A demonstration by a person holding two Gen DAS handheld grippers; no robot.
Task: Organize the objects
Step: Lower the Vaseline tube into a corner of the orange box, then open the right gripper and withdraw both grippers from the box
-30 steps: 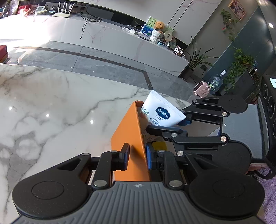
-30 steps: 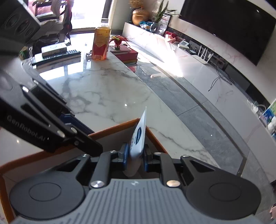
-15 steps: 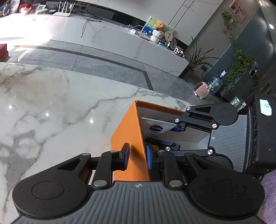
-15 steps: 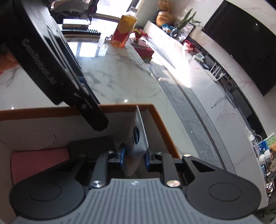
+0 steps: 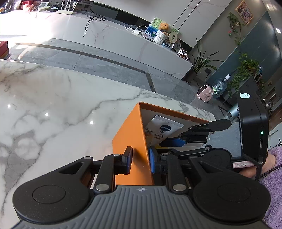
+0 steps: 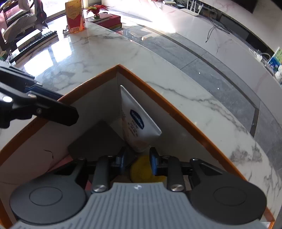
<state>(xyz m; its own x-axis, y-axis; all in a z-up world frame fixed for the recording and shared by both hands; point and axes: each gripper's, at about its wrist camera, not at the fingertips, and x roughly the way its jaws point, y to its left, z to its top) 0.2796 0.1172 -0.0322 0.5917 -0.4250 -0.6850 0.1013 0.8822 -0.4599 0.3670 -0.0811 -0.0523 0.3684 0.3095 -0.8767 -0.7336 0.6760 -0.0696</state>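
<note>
An orange box [image 5: 130,133] stands on the marble table; its rim also shows in the right wrist view [image 6: 158,98]. My left gripper [image 5: 140,159] is shut on the box's near wall. A white Vaseline tube [image 6: 139,123] leans in the far corner inside the box, also seen in the left wrist view [image 5: 162,129]. My right gripper [image 6: 137,158] is open inside the box, its fingers just apart from the tube's lower end. A dark flat item [image 6: 98,142], a yellow round thing [image 6: 142,169] and a pink item [image 6: 61,162] lie on the box floor.
The marble table [image 5: 52,109] spreads left of the box. At its far end stand an amber bottle [image 6: 74,16], red books with a small plant [image 6: 105,19] and a dark keyboard-like item [image 6: 35,38]. The table edge runs right of the box above a grey floor.
My right gripper lowered the tube into the box, opened and let it go. The tube now leans in the corner. My left gripper kept its hold on the box wall.
</note>
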